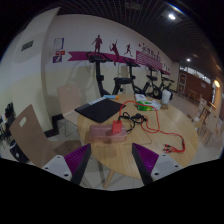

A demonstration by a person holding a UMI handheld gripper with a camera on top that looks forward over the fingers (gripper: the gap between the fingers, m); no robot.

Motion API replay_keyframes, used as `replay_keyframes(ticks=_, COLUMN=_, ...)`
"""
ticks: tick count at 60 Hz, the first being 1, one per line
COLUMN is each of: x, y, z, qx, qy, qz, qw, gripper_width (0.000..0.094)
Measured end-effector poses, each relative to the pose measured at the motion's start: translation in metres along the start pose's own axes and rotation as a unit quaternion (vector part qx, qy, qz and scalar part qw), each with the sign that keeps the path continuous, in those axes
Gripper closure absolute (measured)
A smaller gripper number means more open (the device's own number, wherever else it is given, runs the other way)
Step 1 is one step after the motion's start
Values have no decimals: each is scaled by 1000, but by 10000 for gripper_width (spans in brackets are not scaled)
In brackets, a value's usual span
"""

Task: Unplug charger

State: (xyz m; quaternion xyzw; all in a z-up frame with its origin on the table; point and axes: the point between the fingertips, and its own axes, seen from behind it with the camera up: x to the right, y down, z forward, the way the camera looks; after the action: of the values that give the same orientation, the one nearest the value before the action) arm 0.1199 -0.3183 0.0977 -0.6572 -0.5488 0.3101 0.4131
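Charger far off on the table, fingers parted.

We saw a small red-orange charger [117, 127] on the round wooden table [150, 140], beside a dark laptop [99, 108]; its shape and cable [150, 124] were hard to make out. Our gripper [110, 162] hung level, well short of it, its purple pads [146, 160] spread and holding nothing.

Open stretch of bare surface [112, 150] just ahead of the fingers [78, 160]. Beyond, blocked by laptop [100, 108] and tangled red cables [140, 122]. Chair [30, 135] crowding one side; more cables [172, 148] on the other.
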Motion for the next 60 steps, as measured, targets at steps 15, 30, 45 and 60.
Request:
replay_keyframes(ticks=15, x=6, y=-9, z=79, qx=21, qy=-20, qz=0, qw=1000, gripper_width=77)
replay_keyframes(ticks=30, x=7, y=-24, z=157, qx=29, qy=-36, qz=5, qw=999, gripper_width=82)
replay_keyframes(ticks=45, x=6, y=-26, z=196, qx=24, qy=-46, qz=2, qw=999, gripper_width=70)
replay_keyframes(ticks=60, x=21, y=-29, z=209, qx=26, qy=-19, qz=9, qw=999, gripper_width=821)
